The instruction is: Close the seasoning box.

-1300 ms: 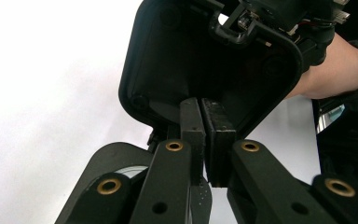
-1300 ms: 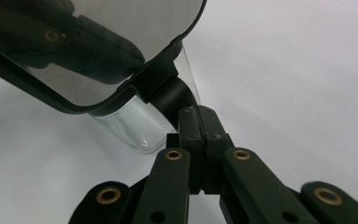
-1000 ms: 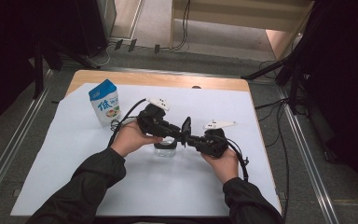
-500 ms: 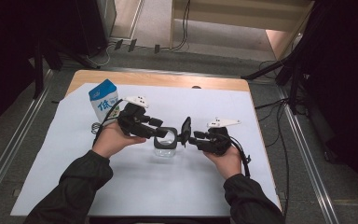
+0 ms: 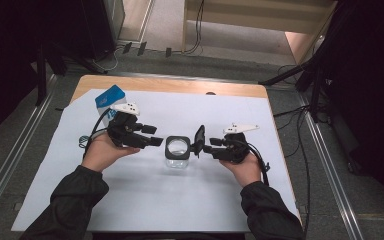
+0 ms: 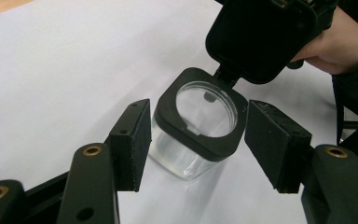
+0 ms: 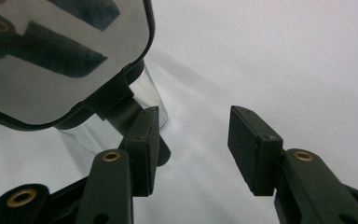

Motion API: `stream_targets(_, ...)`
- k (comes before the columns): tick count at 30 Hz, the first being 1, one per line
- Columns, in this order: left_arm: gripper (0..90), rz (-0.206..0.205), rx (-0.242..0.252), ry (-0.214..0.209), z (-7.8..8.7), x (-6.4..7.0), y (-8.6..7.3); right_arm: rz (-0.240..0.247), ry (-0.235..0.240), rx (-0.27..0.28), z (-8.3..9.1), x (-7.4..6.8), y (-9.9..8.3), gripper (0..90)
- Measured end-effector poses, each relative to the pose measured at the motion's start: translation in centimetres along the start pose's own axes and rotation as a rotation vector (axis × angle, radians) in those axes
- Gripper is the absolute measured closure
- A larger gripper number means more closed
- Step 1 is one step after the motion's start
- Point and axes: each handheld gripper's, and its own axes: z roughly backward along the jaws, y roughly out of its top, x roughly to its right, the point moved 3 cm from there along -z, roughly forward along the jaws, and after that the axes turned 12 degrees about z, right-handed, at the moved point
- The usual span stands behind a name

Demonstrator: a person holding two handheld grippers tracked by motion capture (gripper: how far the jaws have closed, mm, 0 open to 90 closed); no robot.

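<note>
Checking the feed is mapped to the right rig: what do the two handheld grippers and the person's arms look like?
Both the left gripper and the right gripper are black, each topped by a pale three-cornered plate and trailing a black cable. In the gripper views the jaws are black bars with brass-coloured rivets, ending in flat rectangular black pads. The person wears dark long sleeves and no gloves.
</note>
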Motion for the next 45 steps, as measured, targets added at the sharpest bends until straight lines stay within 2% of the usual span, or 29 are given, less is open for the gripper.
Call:
stream_targets(8, 42.6, 0.019, 0.017, 0.043, 1.5, -1.1, -0.8, -0.005, -0.002, 0.016, 0.5, 0.9, 0.4, 54.4)
stream_targets(17, 42.7, 0.068, 0.045, 0.102, 3.8, -2.6, -2.1, 0.004, 0.001, 0.028, 0.1, 1.2, 1.0, 49.3)
stream_targets(26, 42.7, 0.13, 0.08, 0.153, 6.1, -4.2, -3.6, 0.004, 0.009, 0.031, -0.5, 1.7, 1.6, 49.2)
stream_targets(38, 43.3, 0.167, 0.126, 0.227, 8.7, -5.7, -4.7, 0.016, 0.015, 0.022, -1.1, 1.8, 1.9, 49.6)
stream_targets(41, 43.3, 0.165, 0.128, 0.243, 9.1, -6.1, -4.8, 0.013, 0.014, 0.022, -1.0, 1.8, 1.8, 49.7)
stream_targets(45, 43.8, 0.179, 0.127, 0.274, 9.6, -7.2, -4.8, 0.006, 0.016, 0.016, -1.1, 1.8, 1.7, 49.7)
